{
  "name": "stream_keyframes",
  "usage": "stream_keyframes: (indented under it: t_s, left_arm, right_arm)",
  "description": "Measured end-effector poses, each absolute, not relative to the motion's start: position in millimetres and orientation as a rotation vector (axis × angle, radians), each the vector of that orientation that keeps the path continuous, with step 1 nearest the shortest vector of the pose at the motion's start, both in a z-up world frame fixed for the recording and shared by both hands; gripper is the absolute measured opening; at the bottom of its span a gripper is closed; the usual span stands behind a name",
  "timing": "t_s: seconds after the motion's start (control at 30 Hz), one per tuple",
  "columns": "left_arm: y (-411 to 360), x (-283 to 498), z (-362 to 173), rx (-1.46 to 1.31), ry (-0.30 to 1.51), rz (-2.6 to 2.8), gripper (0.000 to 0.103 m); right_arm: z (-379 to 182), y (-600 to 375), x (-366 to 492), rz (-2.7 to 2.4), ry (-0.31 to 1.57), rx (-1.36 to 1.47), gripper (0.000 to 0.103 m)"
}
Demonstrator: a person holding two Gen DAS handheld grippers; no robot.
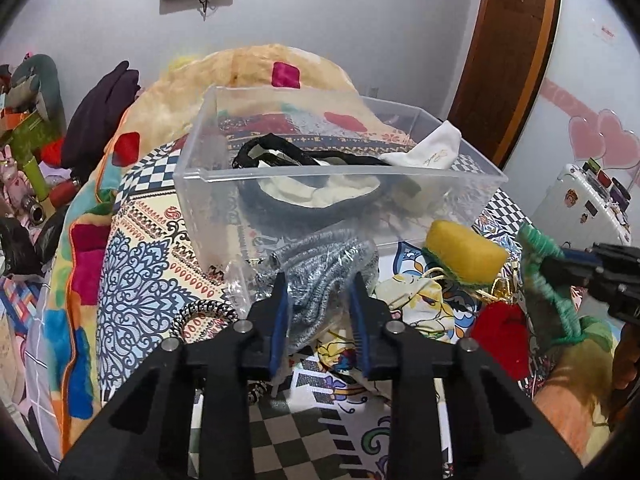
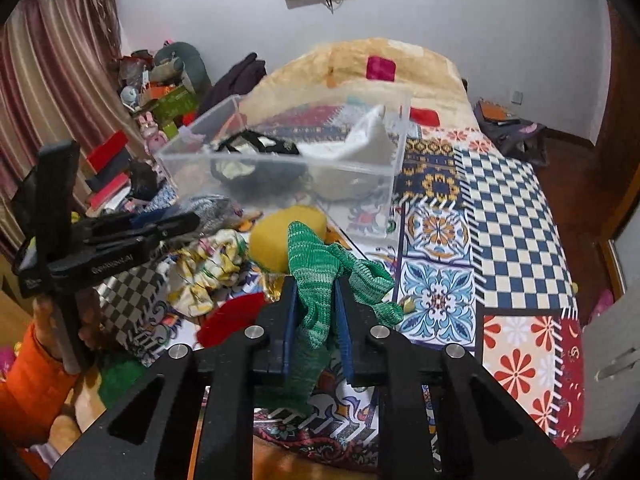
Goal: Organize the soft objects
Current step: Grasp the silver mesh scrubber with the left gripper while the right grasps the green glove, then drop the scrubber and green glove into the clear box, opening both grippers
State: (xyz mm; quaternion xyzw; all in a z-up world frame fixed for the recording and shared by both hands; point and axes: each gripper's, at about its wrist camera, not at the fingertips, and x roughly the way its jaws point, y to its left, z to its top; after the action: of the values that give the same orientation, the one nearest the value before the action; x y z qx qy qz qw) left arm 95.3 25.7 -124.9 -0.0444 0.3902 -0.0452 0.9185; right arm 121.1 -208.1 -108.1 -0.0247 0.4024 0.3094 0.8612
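A clear plastic bin (image 1: 208,148) stands on the bed and holds a black-rimmed pale cap (image 1: 316,192) and a white sock (image 1: 434,148). My left gripper (image 1: 320,280) is closing on a grey knit sock in a clear wrapper (image 1: 320,268) just in front of the bin. My right gripper (image 2: 314,284) is shut on a green knit cloth (image 2: 316,264), held above the pile; it shows at the right of the left wrist view (image 1: 540,268). A yellow sponge (image 1: 464,252), a red cloth (image 1: 504,332) and a floral cloth (image 1: 416,300) lie near the bin.
The bed has a patchwork cover (image 2: 512,208) and a plush blanket (image 2: 360,60) at its head. Clutter and boxes (image 2: 160,92) stand at the left by a curtain. A white suitcase (image 1: 588,200) stands at the right. A striped hair tie (image 1: 204,312) lies left of my left gripper.
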Motion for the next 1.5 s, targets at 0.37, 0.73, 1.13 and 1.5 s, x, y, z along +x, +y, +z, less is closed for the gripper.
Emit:
stream_keyframes:
  t_s: [0.37,0.73,1.13,1.5]
  left_arm:
    - [32.9,73.4,-82.4,-0.118,0.697,-0.127,0.023]
    - [47.3,85.0,-28.7,-0.113,0.544,-0.103,0.023]
    - [55.2,130.2,-27.6,-0.114,0.544,-0.057,0.023]
    - [49.8,176.6,-70.2,-0.082,0.679,-0.049,0.023]
  right_arm:
    - [-67.7,-209.6,124.8,0.658,0.727,-0.020,0.015]
    - [-26.0,-181.9,153.3,0.654,0.573,-0.022,0.015]
    - [-22.7,-146.7,196.3,0.632,0.560,-0.021,0.015]
    - [-65.1,-117.5,224.9,0.613,0.691,-0.112,0.015]
